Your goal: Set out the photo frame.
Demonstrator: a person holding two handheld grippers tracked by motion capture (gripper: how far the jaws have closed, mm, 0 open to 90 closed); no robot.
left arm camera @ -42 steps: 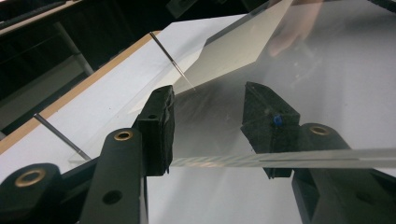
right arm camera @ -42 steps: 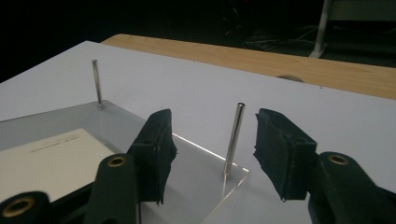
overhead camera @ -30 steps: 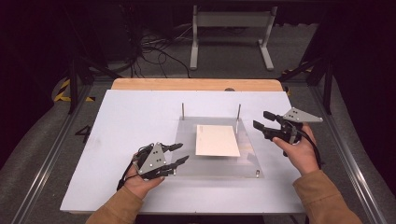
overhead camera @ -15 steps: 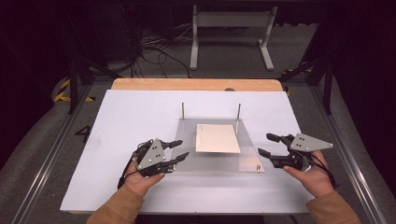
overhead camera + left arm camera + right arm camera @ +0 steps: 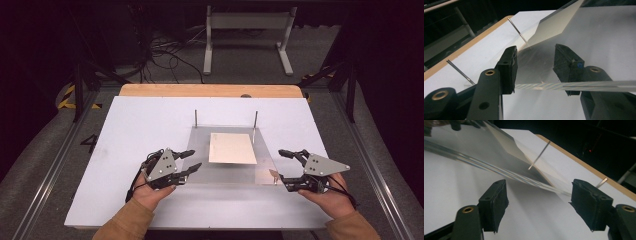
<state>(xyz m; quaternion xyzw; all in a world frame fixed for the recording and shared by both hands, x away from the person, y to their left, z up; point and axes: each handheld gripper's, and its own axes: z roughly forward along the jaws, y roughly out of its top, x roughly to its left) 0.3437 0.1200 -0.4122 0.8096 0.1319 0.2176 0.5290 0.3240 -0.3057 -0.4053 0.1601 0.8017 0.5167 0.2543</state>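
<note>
1. The clear acrylic plate [image 5: 227, 167] lies flat on the white worktop [image 5: 140, 125], a cream card [image 5: 231, 148] on top, two thin metal pins [image 5: 256, 120] at its far edge.
2. Left gripper [image 5: 189, 165]: fingers [image 5: 509, 67] spread astride the plate's near-left edge, not pinching.
3. Right gripper [image 5: 285, 169]: fingers [image 5: 496, 200] have just been opening and stand wide beside the plate's near-right corner.

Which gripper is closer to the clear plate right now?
Left. The left gripper has its jaws astride the near left edge of the clear plate. The right gripper sits just off the plate's near right corner, jaws open and just widened, nothing between them.
</note>
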